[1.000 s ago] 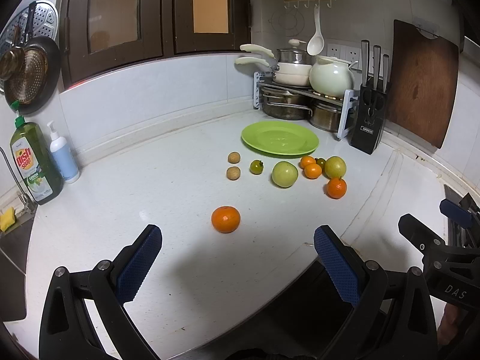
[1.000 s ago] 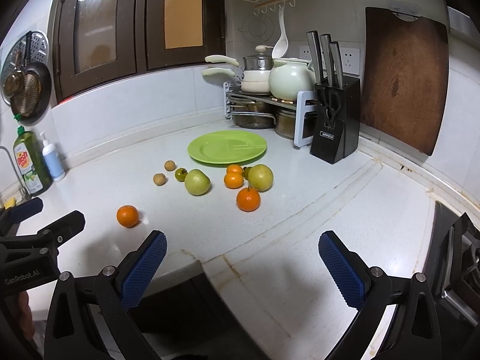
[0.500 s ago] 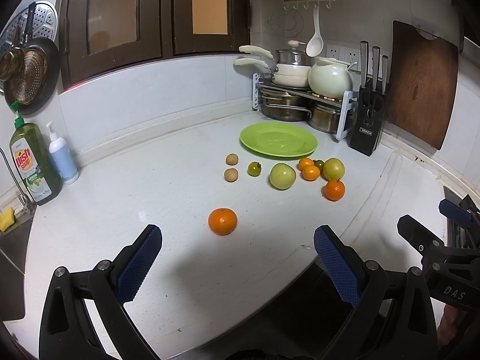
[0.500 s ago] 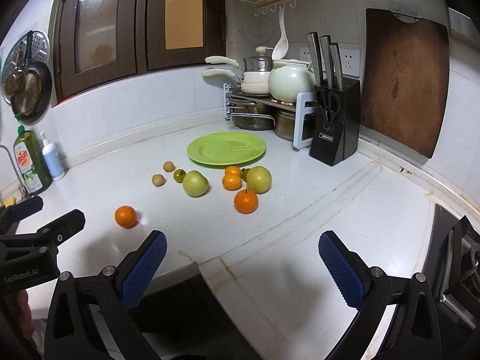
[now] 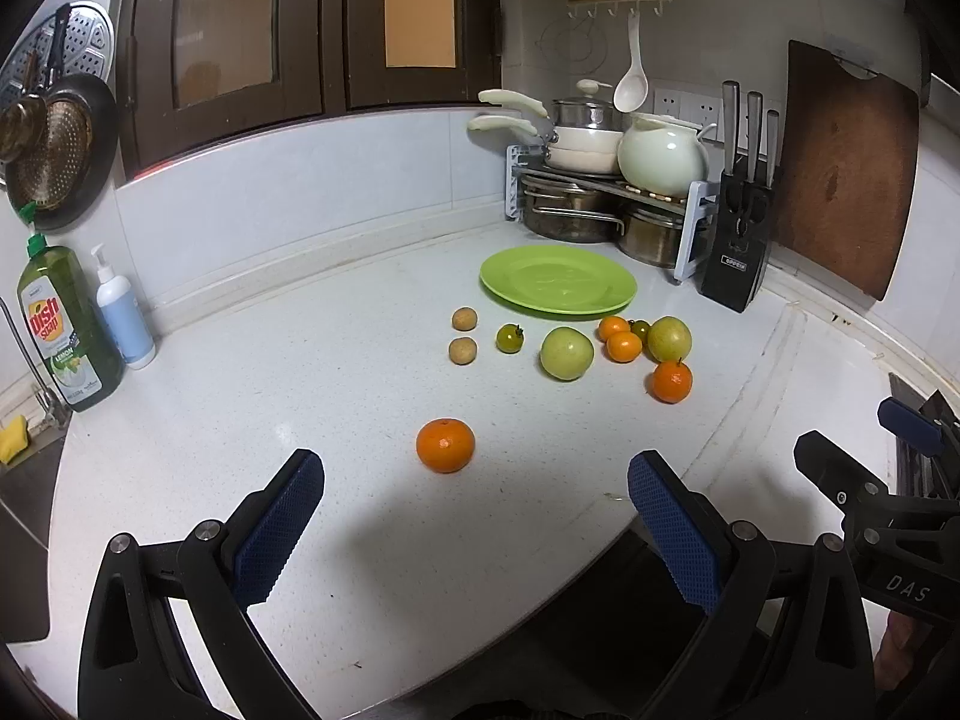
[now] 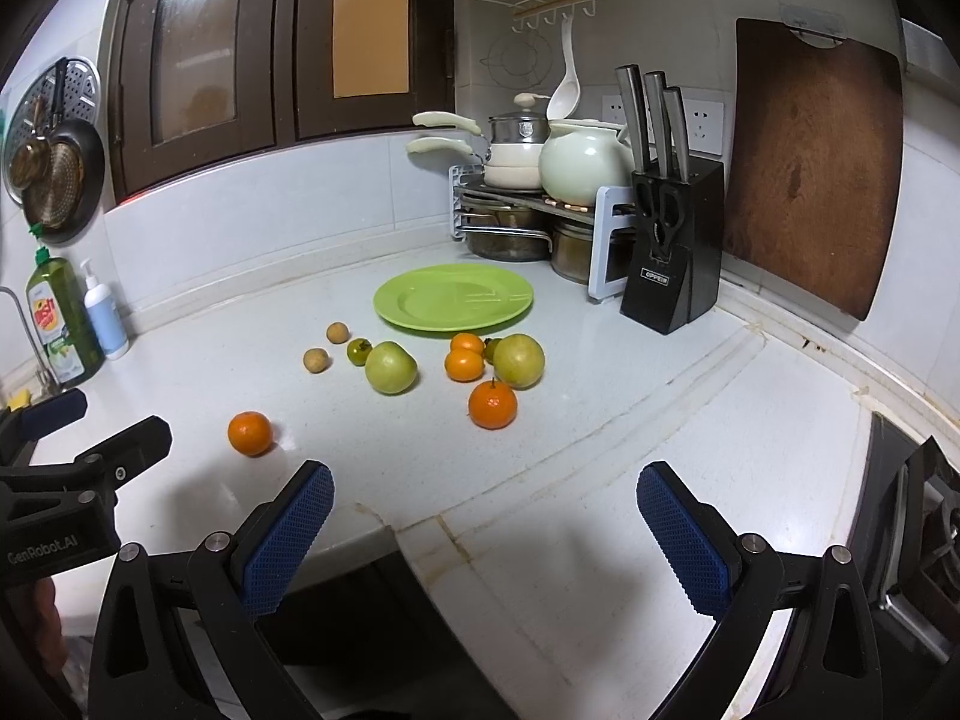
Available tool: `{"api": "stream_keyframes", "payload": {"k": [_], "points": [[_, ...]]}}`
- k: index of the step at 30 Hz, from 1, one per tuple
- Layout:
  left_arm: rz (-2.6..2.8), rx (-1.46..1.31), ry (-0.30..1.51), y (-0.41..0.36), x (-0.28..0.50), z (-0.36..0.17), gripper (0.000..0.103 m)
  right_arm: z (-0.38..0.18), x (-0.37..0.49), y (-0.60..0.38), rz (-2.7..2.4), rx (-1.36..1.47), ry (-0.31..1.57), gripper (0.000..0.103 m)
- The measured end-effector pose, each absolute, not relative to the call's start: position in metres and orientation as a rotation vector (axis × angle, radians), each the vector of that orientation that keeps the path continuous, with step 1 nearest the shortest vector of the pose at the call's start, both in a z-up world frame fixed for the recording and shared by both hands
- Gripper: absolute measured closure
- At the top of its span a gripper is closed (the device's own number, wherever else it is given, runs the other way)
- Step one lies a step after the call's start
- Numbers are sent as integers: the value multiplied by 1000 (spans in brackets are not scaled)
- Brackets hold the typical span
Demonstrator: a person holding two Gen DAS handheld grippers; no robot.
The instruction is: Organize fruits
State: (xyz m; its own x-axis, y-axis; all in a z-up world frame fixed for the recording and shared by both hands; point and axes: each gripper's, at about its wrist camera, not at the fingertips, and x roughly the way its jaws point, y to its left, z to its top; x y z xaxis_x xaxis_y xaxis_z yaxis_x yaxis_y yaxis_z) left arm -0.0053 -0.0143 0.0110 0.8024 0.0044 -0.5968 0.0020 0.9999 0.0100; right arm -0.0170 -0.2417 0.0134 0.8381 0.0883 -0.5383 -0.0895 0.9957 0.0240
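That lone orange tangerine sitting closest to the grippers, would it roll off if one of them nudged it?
Probably. The round orange tangerine sits alone on the smooth white countertop, nothing beside it, so a sideways nudge could send it rolling. Its slightly flattened shape may stop it soon. The textured blue pads of the open left gripper should hold its skin without slipping.

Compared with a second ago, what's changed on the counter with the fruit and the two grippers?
Only slight drift: the left gripper has eased toward the lone orange, which sits a touch nearer its fingers. Both the left and right gripper stay open and empty. The green plate stays bare, and the fruit hasn't moved.
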Motion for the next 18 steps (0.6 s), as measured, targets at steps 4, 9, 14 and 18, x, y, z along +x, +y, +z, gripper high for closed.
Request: {"api": "stream_keyframes", "payload": {"k": [4, 9, 14, 18], "points": [[3, 9, 643, -15, -1, 10, 0, 14, -11, -241, 97, -6, 573, 1], [7, 8, 647, -11, 3, 4, 0, 12, -8, -240, 98, -9, 575, 1], [18, 10, 655, -12, 6, -3, 0, 5, -2, -239, 104, -12, 586, 1], [38, 23, 652, -10, 7, -11, 0, -1, 3, -236, 116, -20, 597, 1]]}}
